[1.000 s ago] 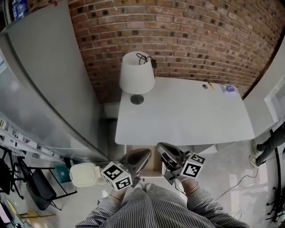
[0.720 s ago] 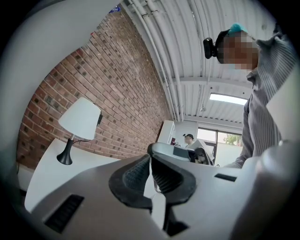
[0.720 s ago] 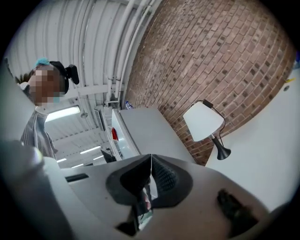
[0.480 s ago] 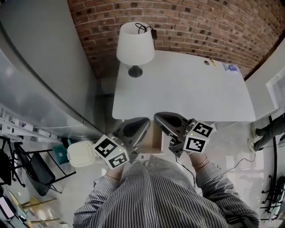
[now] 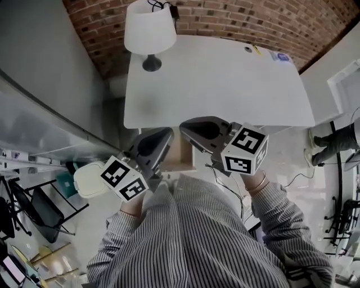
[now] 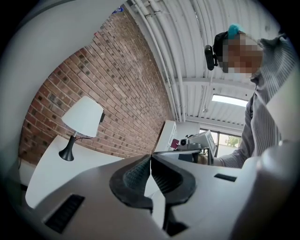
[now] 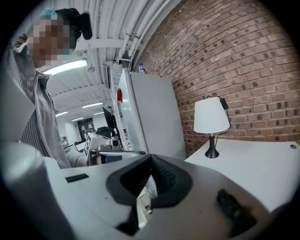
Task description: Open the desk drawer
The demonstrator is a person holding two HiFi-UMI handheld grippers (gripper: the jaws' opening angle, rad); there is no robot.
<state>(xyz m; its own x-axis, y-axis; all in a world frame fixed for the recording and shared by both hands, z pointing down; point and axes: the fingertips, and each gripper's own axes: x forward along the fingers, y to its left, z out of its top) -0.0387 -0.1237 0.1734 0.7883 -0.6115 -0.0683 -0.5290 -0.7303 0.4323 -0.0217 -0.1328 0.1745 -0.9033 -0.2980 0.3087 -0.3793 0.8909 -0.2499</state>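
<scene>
White desk: I count one, with one lamp at its eleven o'clock corner and one tan drawer under its six o'clock edge. I count two grippers, left gripper and right gripper, near the drawer and pointing to twelve o'clock. Both have their jaws pressed together on nothing.

A rough, matt red brick wall. A smooth, matt white surface. A matt white lamp shade. The left gripper and right gripper are smooth grey plastic with ribbed black pads. A striped cloth shirt.
</scene>
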